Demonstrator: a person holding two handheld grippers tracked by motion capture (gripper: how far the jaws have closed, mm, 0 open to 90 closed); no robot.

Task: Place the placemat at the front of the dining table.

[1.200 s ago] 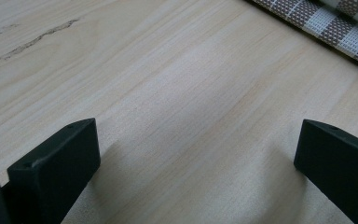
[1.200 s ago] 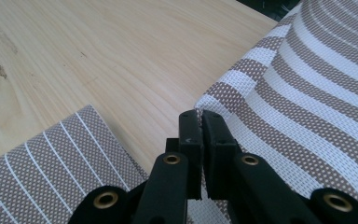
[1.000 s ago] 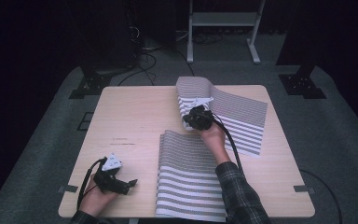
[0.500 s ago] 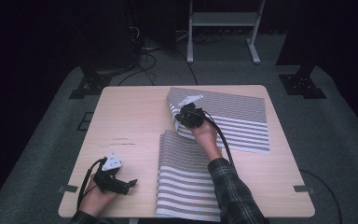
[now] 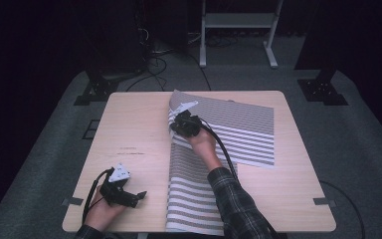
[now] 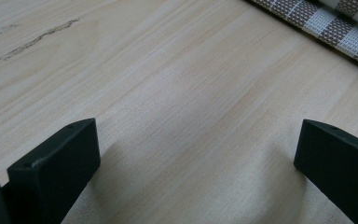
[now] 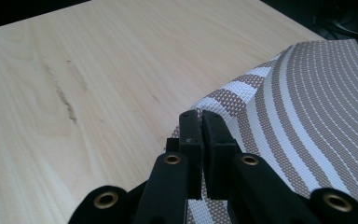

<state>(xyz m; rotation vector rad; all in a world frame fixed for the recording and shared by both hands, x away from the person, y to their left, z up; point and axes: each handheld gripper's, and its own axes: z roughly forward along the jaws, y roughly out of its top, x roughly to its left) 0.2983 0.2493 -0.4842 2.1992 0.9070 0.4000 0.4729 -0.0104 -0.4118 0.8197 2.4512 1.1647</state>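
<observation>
Since the earlier pictures, the right hand-held gripper (image 5: 183,124) is carrying the lifted edge of the striped mat (image 5: 238,130) leftward across the counter (image 5: 129,134), and the raised fold is now lying flatter, with more of the mat spreading over the far right part of the counter. Its jaws are clamping shut on that edge; in the right gripper view the right hand-held gripper (image 7: 201,133) is pinching the brown-and-white weave of the striped mat (image 7: 307,121) between its closed pads, with the bare wood of the counter (image 7: 84,84) beyond. The mat is lying bent: one part is stretching from the gripper toward the counter's near edge, the other is fanning out to the far right. The left hand-held gripper (image 5: 124,195) is resting on the counter, near its front left corner and well apart from the mat. Its jaws are standing wide open over bare wood (image 6: 191,93), holding nothing, with a corner of the mat (image 6: 326,23) just ahead.
</observation>
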